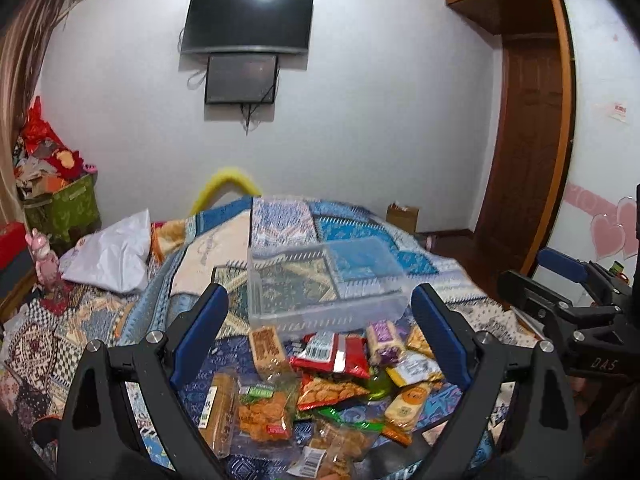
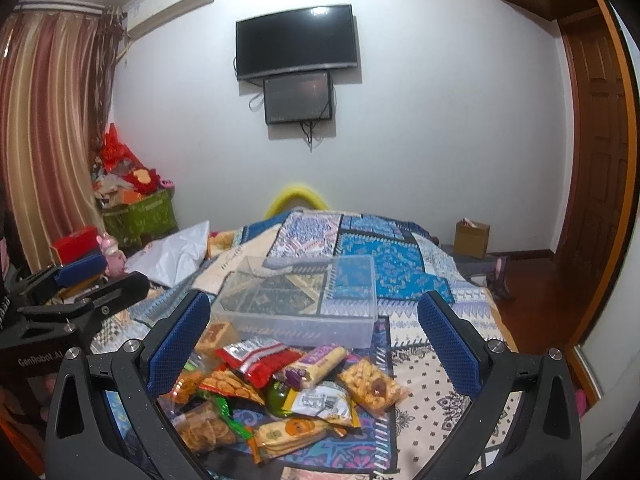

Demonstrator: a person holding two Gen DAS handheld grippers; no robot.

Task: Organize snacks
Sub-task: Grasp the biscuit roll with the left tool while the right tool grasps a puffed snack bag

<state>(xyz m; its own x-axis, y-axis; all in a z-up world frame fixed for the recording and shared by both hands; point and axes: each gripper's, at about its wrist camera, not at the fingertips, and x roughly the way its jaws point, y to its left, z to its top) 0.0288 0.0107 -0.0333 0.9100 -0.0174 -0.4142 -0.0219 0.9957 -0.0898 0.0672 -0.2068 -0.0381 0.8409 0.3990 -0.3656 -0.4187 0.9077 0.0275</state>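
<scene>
A pile of wrapped snacks (image 1: 328, 384) lies on the patterned bedspread, also in the right wrist view (image 2: 288, 392). A red packet (image 1: 332, 354) (image 2: 260, 358) lies at its far edge. Just behind the pile stands an empty clear plastic bin (image 1: 324, 280) (image 2: 300, 300). My left gripper (image 1: 320, 316) is open and empty, held above the pile. My right gripper (image 2: 316, 324) is open and empty, above the pile's right part. It shows at the right edge of the left wrist view (image 1: 560, 284), and the left gripper shows at the left edge of the right wrist view (image 2: 84, 280).
A white plastic bag (image 1: 112, 252) (image 2: 176, 252) lies on the bed's left. A green box (image 2: 140, 216) of red items and a pink toy (image 1: 44, 260) stand by the curtain. A cardboard box (image 2: 472, 236) sits on the floor by the wooden door (image 1: 524, 152).
</scene>
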